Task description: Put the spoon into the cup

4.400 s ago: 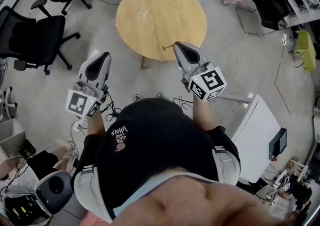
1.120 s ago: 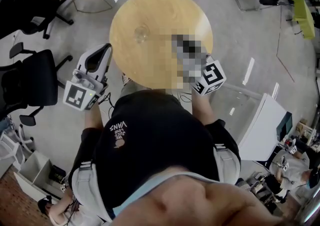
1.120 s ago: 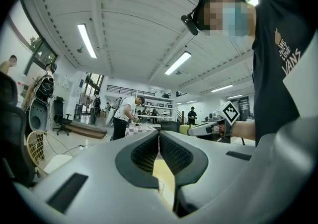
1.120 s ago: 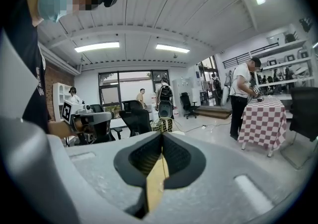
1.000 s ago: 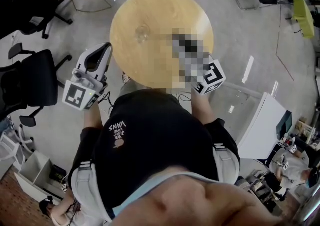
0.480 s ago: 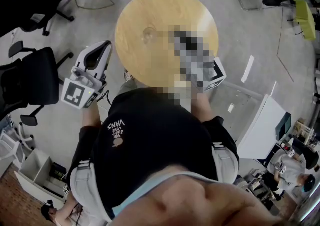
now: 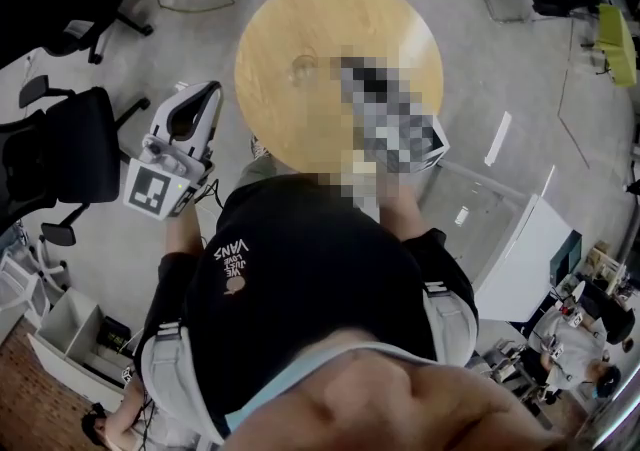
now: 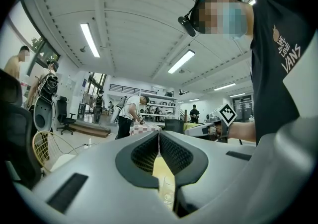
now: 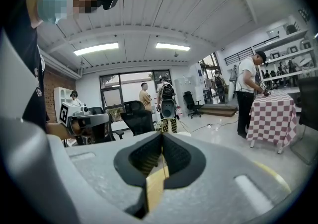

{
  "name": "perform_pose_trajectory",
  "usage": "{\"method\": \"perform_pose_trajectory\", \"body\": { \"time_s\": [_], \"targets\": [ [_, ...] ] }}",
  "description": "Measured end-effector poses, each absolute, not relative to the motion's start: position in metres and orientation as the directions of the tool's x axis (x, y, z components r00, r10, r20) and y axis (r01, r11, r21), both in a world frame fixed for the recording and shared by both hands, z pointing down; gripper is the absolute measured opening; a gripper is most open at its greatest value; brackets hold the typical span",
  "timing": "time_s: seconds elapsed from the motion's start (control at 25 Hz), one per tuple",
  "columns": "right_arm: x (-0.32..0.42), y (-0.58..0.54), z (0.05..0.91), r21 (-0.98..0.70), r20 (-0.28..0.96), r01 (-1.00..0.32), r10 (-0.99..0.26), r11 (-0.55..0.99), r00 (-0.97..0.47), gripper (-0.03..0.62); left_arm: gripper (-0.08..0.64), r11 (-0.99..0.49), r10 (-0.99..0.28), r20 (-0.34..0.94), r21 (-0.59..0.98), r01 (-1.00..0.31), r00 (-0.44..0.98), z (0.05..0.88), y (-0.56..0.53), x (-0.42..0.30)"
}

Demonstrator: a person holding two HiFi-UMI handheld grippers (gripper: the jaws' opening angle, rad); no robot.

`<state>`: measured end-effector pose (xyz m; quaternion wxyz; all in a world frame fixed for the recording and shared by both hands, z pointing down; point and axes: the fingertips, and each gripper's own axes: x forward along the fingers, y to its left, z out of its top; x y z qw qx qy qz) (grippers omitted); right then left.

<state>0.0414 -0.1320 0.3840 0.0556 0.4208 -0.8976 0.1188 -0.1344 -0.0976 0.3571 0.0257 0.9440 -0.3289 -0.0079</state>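
Moved since 1 s ago: round table (image 7: pixel 300 9) and glass cup (image 7: pixel 303 66) sit a bit more to the right in head view. Cup now shows low in left gripper view, which it did not before.
Step in hand: approach, I judge. No spoon is near the cup yet, so task looks at its start.
Left gripper (image 8: pixel 159 136): jaws clenched together, nothing btw them. It is held beside table's left edge, not over the top.
Right gripper (image 9: pixel 162 137): jaws pressed together too. Tan strip shows in the gap under them, prob. the table top, but cannot tell for sure. Head view has a mosaic patch over this gripper.
Spoon: not found in any view. It may lie under the mosaic patch, cannot say.
Cup: clear glass, upright on table, left of centre. It looks empty, no spoon inside.
Next move: I think first find the spoon, open one gripper and take it by the handle, then bring it over the cup rim and lower it in. A light glass may tip if the spoon knocks the rim, so the free gripper could steady it.
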Motion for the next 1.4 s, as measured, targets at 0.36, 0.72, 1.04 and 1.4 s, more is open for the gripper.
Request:
{"method": "perform_pose_trajectory", "body": {
  "time_s": [0.36,0.72,1.04,1.4],
  "targets": [
    [0.023,-0.137,0.401,-0.197,0.205,-0.736,-0.707,0.648,-0.677,0.002,-0.003,-0.768,-0.638,0.007,0.064,-0.637,0.77,0.363,-0.094,-0.141],
    [0.017,-0.144,0.413,-0.201,0.227,-0.728,-0.692,0.655,-0.685,0.002,-0.003,-0.756,-0.65,0.024,0.074,-0.65,0.759,0.369,-0.096,-0.147],
    [0.016,-0.148,0.428,-0.214,0.252,-0.737,-0.692,0.642,-0.676,0.002,-0.003,-0.761,-0.643,0.037,0.077,-0.644,0.765,0.375,-0.097,-0.149],
    [0.017,-0.151,0.446,-0.23,0.281,-0.745,-0.69,0.626,-0.667,0.002,-0.003,-0.767,-0.634,0.055,0.076,-0.637,0.771,0.383,-0.1,-0.148]
  ]
}}
